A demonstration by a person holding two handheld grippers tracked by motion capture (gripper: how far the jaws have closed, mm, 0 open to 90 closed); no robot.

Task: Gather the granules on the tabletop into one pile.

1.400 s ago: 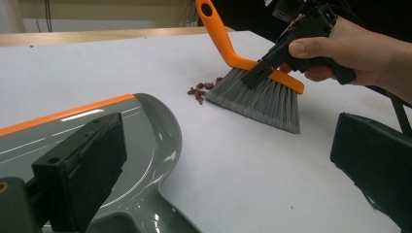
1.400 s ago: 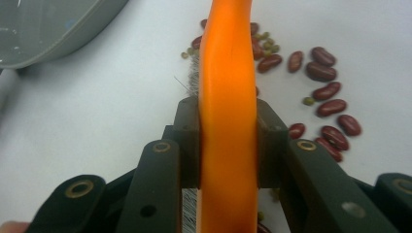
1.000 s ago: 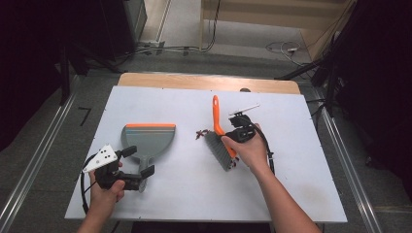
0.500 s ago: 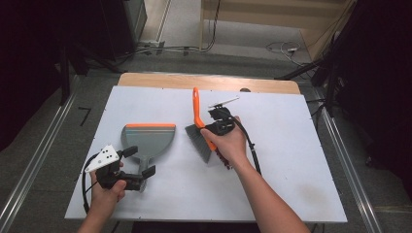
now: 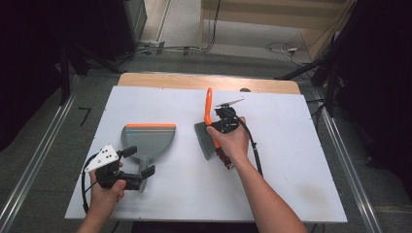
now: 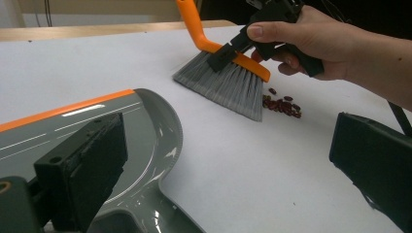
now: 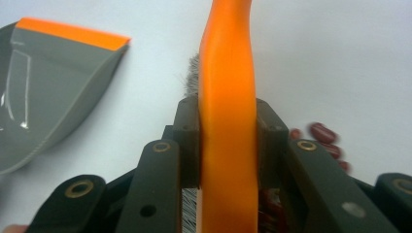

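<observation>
Right claw (image 5: 219, 127) sits just right of centre in the high view, and it is clamped tight on the brush (image 5: 208, 127), jaws pressed to both sides of the orange handle. In the right gripper view that handle (image 7: 227, 121) runs straight up the middle of the frame, squeezed between the two black jaws with no gap on either side. The grey bristles (image 6: 228, 87) are down on the white surface (image 5: 291, 145), fanned out in the upper middle of the left gripper view. A small heap of dark red beans (image 6: 282, 106) lies right against the bristle edge there; in the high view the same beans (image 5: 224, 158) peek out just under the person's right hand (image 5: 233, 141).

Over at the lower left of the high view, the left claw (image 5: 138, 167) has its jaws spread wide, one on each side of the dustpan's (image 5: 148, 141) stubby handle. They are not pinching it. In the left gripper view the two jaws stand far apart at the left and right edges, with bare surface between them. The dustpan (image 6: 97, 145) lies flat, grey with an orange lip, its mouth toward the top of the frame in the high view. In the right gripper view the dustpan (image 7: 48, 82) fills the upper left corner, well apart from the brush and beans.
</observation>
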